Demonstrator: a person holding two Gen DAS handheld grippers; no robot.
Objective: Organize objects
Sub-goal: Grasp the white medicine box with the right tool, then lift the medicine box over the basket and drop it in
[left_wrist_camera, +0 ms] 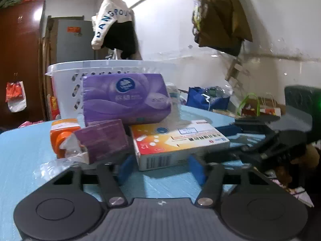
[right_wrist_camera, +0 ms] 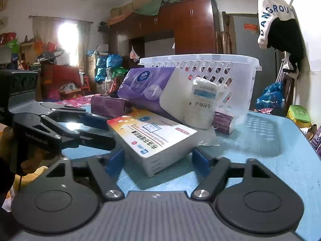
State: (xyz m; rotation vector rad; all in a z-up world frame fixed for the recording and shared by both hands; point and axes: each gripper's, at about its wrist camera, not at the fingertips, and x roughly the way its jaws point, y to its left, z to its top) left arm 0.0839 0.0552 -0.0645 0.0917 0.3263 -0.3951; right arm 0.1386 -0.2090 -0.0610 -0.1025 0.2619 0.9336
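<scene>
Both grippers, left [left_wrist_camera: 162, 165] and right [right_wrist_camera: 159, 161], are standing wide open around the medicine box [left_wrist_camera: 176, 140] lying on the blue table [left_wrist_camera: 24, 152] before the basket [left_wrist_camera: 66, 74]; closing squarely on its short sides is looking wisest.

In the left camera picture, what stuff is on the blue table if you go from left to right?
Orange bottle → small purple box → orange-and-white box → the other tongs.
</scene>
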